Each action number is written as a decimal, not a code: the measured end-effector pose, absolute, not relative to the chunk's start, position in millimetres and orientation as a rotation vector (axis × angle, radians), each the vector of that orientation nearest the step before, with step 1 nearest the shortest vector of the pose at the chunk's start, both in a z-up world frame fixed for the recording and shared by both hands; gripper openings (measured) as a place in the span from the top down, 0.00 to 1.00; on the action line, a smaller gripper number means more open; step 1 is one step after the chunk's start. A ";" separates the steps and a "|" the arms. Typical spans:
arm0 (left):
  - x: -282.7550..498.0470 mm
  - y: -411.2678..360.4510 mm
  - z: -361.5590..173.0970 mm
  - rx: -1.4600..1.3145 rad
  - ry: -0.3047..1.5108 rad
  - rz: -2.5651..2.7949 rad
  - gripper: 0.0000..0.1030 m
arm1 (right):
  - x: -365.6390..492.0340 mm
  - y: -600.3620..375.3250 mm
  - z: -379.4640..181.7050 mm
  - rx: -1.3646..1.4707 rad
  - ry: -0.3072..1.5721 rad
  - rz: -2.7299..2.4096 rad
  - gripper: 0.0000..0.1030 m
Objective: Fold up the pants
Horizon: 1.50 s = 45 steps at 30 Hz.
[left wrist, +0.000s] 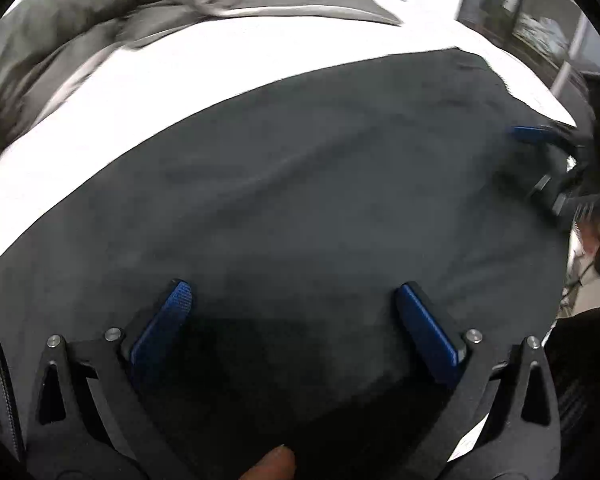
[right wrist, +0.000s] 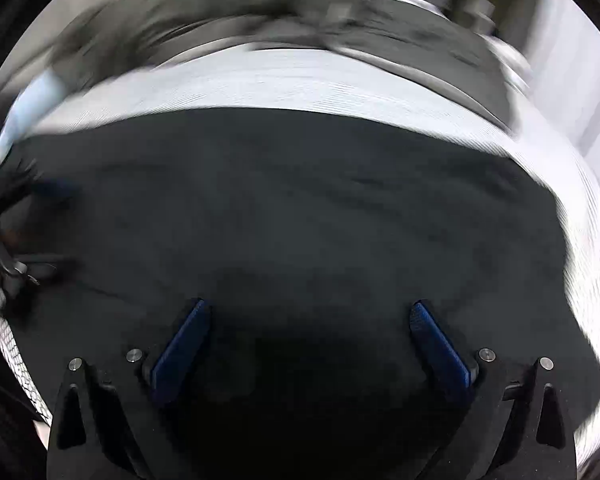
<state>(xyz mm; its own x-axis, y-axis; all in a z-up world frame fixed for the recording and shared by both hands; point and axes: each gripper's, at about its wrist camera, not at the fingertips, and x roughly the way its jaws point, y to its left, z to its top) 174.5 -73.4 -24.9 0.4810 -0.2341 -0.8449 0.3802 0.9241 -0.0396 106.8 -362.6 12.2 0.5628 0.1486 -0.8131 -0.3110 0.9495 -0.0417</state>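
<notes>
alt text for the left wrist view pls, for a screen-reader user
The left gripper hangs open over dark pants spread flat on a white table, its blue fingertips wide apart with nothing between them. The right gripper reaches onto the pants from the right edge, and an olive-grey garment lies blurred at the table's far side.

left tongs [left wrist: 294, 292]: black frame, blue ribbed pads, silver screws | right tongs [right wrist: 310, 310]: same

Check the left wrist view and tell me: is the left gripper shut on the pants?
No. The left gripper stands wide open over the dark pants, with no cloth pinched between its fingers.
</notes>
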 end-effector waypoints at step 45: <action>146.7 110.3 -19.7 0.064 0.945 -0.048 0.67 | 127.1 -146.1 6.2 -0.408 0.949 0.439 0.05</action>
